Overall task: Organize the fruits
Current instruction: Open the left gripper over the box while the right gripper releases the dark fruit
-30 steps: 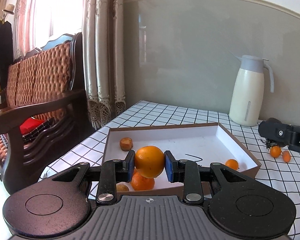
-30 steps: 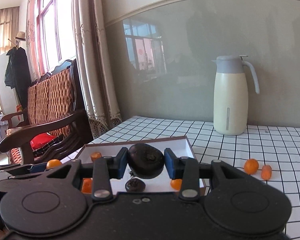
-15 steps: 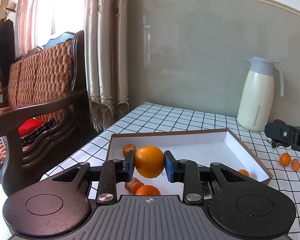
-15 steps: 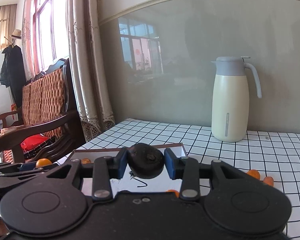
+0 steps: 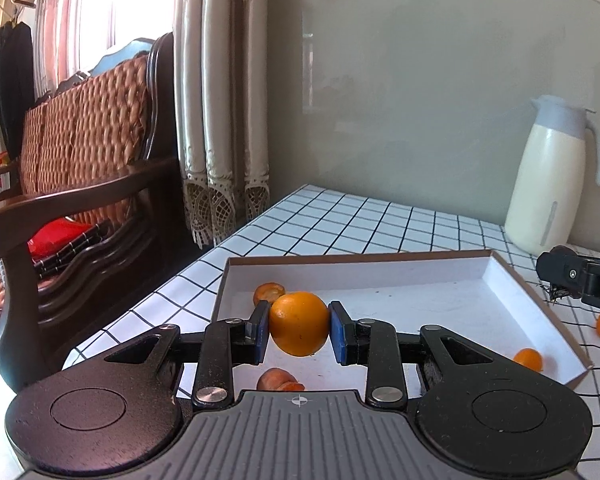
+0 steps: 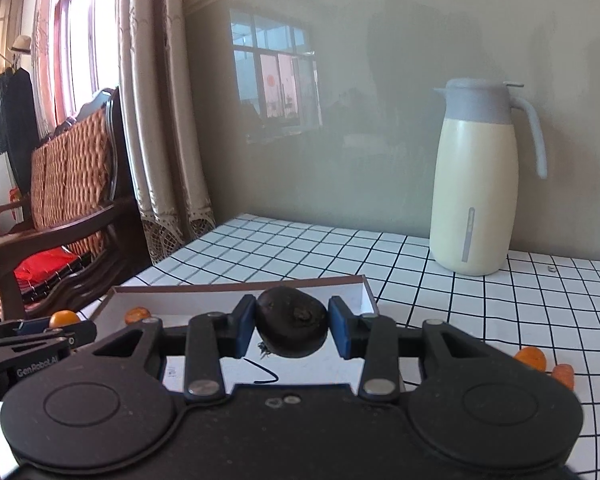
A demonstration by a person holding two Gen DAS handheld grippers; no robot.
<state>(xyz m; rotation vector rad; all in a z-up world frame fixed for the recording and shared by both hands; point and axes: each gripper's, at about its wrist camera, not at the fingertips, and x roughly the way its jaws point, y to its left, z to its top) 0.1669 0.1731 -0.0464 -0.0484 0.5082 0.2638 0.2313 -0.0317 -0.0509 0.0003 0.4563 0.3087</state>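
My left gripper [image 5: 299,325] is shut on an orange [image 5: 299,322] and holds it above the near left part of a shallow white box [image 5: 420,276]. Small orange fruits lie in the box: one at the back left [image 5: 269,291], one at the right [image 5: 528,359], one partly hidden under the gripper [image 5: 278,379]. My right gripper [image 6: 292,327] is shut on a dark round fruit [image 6: 292,326] above the box's right part [image 6: 236,294]. The right gripper also shows at the left wrist view's right edge [image 5: 580,280].
A cream thermos jug [image 6: 476,184] stands at the back of the checked table [image 6: 460,280]. Two small orange fruits [image 6: 531,358] lie on the table right of the box. A wooden bench [image 5: 60,184] and curtains [image 5: 220,120] stand left of the table.
Both grippers have risen and moved back a little with their fruits held; the box sits lower in each view and the fruits below the left gripper are more hidden.
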